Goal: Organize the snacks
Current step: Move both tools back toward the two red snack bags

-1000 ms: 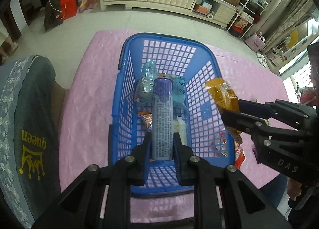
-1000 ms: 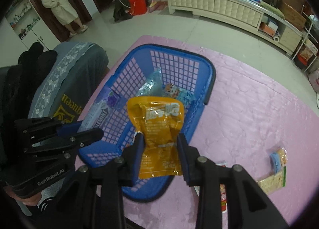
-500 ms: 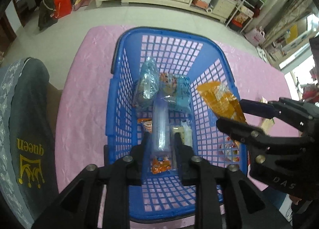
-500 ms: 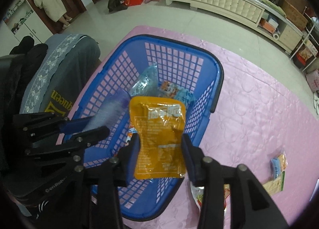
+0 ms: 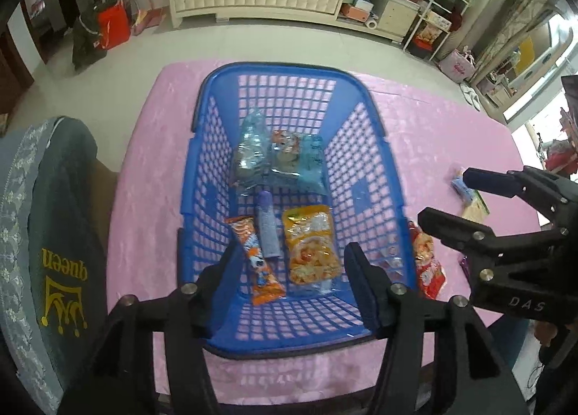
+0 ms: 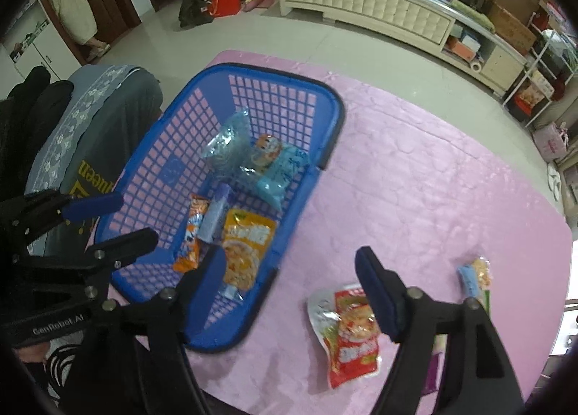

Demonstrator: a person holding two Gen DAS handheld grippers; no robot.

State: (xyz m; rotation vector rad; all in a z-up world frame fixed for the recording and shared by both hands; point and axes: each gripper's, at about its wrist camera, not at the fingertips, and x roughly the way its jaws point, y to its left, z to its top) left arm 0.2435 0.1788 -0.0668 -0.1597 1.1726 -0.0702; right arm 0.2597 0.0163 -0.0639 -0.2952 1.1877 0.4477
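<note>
Both tongs (image 5: pixel 292 263) (image 6: pixel 289 277) released, empty; pink tablecloth (image 6: pixel 415 176), tiled floor (image 5: pixel 274 42).

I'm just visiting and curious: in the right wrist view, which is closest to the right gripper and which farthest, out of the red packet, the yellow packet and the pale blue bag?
1. Red packet: on the pink cloth, just below the right gripper.
2. Yellow packet: near end of the blue basket, by the left finger.
3. Pale blue bag: deeper in the basket, farthest.

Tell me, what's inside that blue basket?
The blue basket holds an orange pouch, a purple stick pack, an orange-blue bar and two bluish bags. Anything beneath them is hidden.
</note>
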